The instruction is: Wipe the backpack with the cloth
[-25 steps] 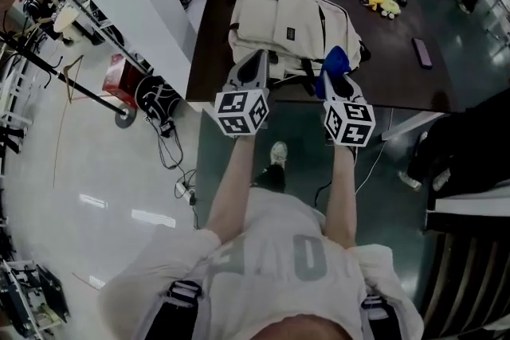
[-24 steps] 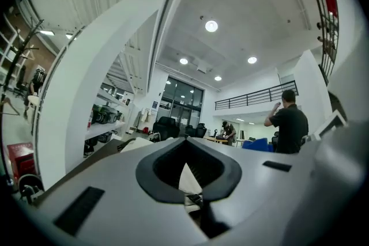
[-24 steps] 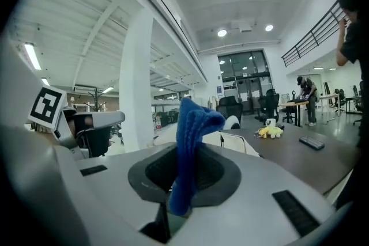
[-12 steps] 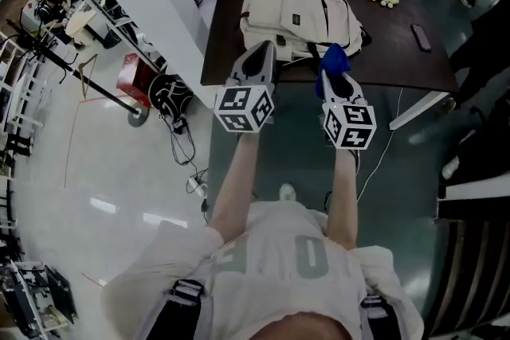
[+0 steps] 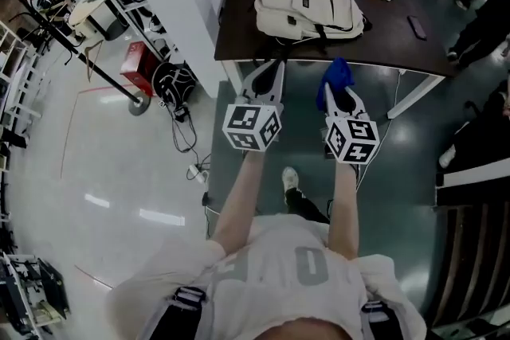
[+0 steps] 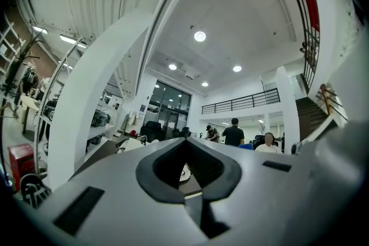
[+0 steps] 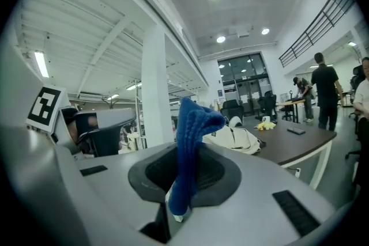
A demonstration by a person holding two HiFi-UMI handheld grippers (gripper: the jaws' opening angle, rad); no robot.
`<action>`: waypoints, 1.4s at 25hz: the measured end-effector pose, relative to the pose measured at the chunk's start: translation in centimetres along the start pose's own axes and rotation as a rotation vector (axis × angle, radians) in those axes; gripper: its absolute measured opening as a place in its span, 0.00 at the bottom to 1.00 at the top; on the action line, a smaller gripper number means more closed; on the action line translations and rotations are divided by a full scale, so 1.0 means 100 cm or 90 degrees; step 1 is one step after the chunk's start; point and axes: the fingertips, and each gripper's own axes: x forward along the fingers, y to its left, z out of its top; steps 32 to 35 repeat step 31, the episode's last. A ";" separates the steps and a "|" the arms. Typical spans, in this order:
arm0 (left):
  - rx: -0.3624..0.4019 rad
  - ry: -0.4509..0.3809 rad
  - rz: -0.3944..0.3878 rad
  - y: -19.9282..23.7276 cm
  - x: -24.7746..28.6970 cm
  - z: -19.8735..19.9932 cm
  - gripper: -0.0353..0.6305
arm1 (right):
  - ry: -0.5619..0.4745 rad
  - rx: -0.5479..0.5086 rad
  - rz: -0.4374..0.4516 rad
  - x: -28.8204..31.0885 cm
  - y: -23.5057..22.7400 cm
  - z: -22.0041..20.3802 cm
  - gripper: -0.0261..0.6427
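The wiping was not under way: the cream backpack [image 5: 309, 4] lay on the dark desk [image 5: 398, 44], well apart from both grippers, which hung over the floor short of the desk's edge. The right gripper [image 5: 340, 95] was clamped on the blue cloth [image 5: 335, 76], which stood up from its jaws. The left gripper [image 5: 267, 80] was closed on nothing.

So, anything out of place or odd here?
Nothing spilled or damaged. The backpack lies flat on the table, and the blue cloth sticks up from the shut right gripper. The one oddity: both grippers hang short of the table edge, so the blue cloth is off the backpack. The left gripper is shut and empty.
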 end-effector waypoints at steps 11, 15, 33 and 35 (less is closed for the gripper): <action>-0.016 0.011 0.028 -0.027 -0.058 -0.005 0.06 | 0.008 -0.036 -0.034 -0.067 0.010 0.003 0.10; 0.004 0.028 0.018 -0.047 -0.054 -0.006 0.06 | -0.004 -0.022 -0.032 -0.081 0.001 0.012 0.10; 0.046 0.036 0.032 -0.075 -0.061 -0.006 0.06 | -0.021 -0.017 -0.011 -0.101 -0.009 0.012 0.11; 0.046 0.036 0.032 -0.075 -0.061 -0.006 0.06 | -0.021 -0.017 -0.011 -0.101 -0.009 0.012 0.11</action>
